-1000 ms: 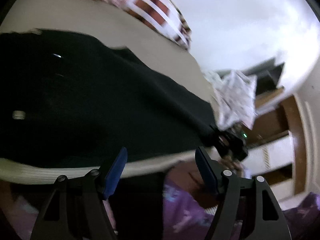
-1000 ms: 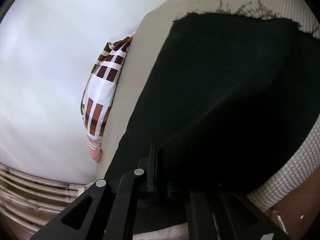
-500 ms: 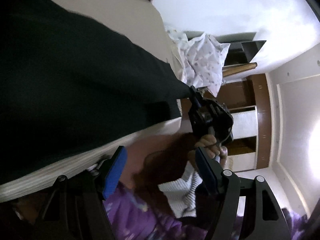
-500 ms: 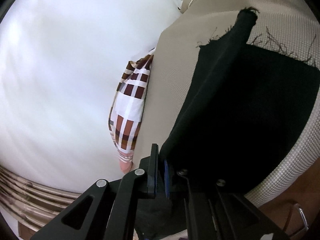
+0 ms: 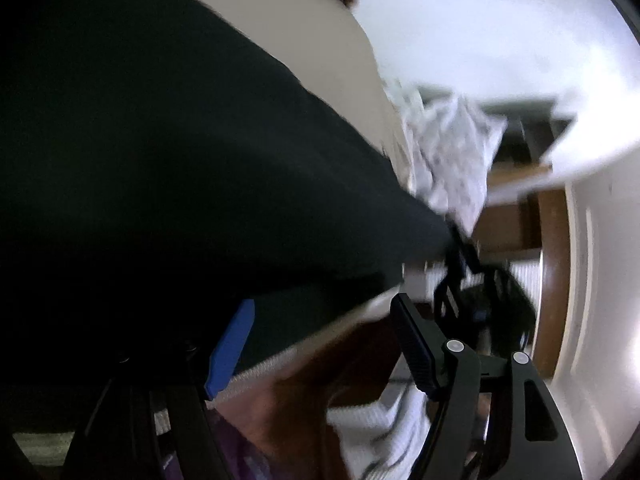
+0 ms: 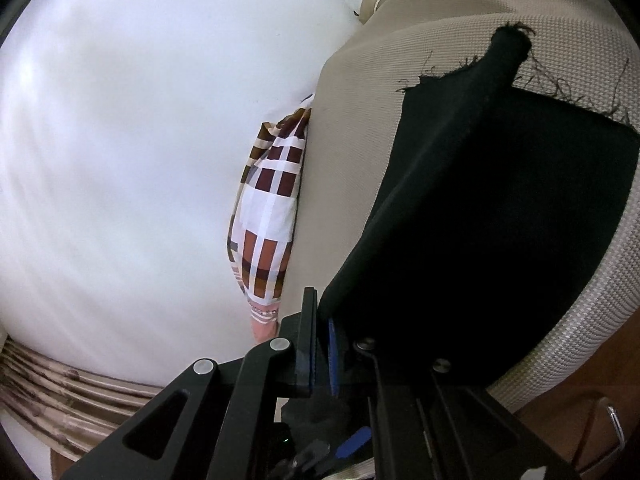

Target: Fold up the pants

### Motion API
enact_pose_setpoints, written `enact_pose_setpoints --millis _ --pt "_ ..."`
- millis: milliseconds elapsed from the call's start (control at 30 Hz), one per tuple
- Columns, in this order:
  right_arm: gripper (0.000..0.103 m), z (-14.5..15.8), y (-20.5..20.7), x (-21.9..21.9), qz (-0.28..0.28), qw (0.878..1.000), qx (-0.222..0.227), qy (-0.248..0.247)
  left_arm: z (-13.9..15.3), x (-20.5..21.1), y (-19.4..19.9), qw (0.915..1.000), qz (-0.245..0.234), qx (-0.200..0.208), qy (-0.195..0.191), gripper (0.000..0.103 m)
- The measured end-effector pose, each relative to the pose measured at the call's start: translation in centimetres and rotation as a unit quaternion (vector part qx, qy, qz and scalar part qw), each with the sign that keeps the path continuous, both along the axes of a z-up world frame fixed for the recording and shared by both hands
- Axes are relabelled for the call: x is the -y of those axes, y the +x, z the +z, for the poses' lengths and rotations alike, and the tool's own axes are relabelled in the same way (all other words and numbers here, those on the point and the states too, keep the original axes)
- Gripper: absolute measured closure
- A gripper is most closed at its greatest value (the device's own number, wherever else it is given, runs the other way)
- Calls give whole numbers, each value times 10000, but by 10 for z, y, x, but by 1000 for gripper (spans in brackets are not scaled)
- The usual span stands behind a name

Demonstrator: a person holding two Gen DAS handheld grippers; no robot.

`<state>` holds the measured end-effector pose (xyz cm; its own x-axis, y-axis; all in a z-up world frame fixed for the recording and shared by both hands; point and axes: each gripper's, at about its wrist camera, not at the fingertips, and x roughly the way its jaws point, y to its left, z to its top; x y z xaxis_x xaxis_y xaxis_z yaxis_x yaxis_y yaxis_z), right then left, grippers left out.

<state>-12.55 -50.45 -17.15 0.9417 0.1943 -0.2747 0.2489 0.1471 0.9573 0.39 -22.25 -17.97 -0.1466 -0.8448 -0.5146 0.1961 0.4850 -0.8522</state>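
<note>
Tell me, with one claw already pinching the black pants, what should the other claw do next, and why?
Probably bring the left gripper onto the near edge of the black pants and close. Its jaws stand open with nothing clamped, just at the hem by the beige mattress edge, while the right gripper is shut on a corner of the pants. A fold likely needs both corners held.

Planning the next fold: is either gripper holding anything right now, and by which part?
The right gripper has its jaws shut on the black pants, pinching the fabric at one edge. The left gripper is open and holds nothing.
</note>
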Motion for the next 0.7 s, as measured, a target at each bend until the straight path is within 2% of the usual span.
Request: enact_pose_setpoints --millis 33,133,300,333,367,400,433,467,600,700 --pt "97 0 2 -1 -3 10000 2 17 0 -6 2 9998 164 77 -19 32" --pt "97 -2 1 -1 -1 10000 -21 50 17 -35 3 9945 826 650 25 32" --pt "97 -8 0 -3 22 9999 -52 143 25 -55 6 9873 1327 852 175 37" --pt "97 -8 0 -3 21 9999 -57 146 24 -59 6 9872 1351 837 168 39" --pt "97 -9 0 -4 18 9999 -67 156 24 -59 6 9875 1324 831 215 46" --pt "97 -10 -1 -4 12 9998 -87 156 25 -57 5 9877 1265 864 317 59" --pt "97 -11 -2 -5 0 9998 -119 157 26 -56 3 9876 1184 937 439 66" --pt "97 -13 -2 -7 2 9998 -147 168 27 -54 1 9866 1063 1072 619 79" --pt "97 -21 -7 -8 -19 9994 -283 220 27 -55 -5 9871 802 1123 806 87" --pt "97 -30 -12 -8 -39 9988 -394 289 22 -53 -8 9875 711 1061 919 87"
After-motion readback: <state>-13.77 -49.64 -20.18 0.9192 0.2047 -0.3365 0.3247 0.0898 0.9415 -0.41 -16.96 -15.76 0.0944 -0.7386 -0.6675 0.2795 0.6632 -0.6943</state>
